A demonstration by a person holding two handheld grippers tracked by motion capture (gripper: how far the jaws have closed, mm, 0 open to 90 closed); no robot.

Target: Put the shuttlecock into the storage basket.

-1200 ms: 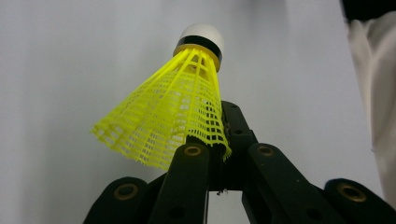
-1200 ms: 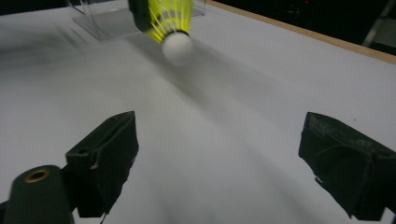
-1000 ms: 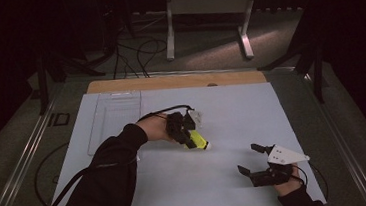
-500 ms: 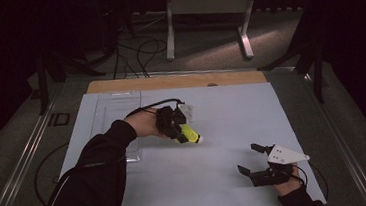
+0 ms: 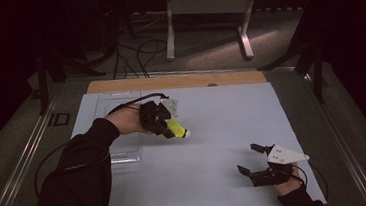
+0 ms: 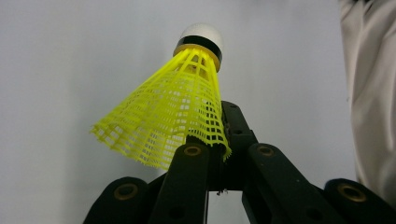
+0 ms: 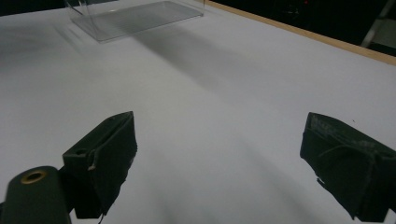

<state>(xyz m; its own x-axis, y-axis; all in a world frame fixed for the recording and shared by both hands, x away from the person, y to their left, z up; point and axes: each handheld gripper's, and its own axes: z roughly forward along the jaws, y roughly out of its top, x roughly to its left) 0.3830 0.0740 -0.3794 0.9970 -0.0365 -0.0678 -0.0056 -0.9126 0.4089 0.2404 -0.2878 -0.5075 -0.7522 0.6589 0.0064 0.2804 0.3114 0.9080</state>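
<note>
The pickup is done: the left hand-held gripper is clenched on a yellow shuttlecock and carries it clear of the desk, over the middle-left of the white sheet. What seems to be left is the delivery. A clear tray lies flat on the desk just to the left of that hand, partly under the forearm, and judging by how close it is, it looks like the likely place for the shuttlecock; nothing is visible inside it yet. So the job is roughly at its midpoint: grasped and lifted, not yet set down.

In the left gripper view the shuttlecock sits right at the jaw tips. The jaws pinch the lower rim of its mesh skirt, and the white cork cap points away from the hand-held gripper, out toward the desk. The skirt flares to the left of the jaws, so the grip is on one edge rather than around the whole cone.

The right hand-held gripper rests near the front right of the desk, well apart from the shuttlecock, its jaws spread wide with nothing between them. In its own view the tray lies far off at the top.
</note>
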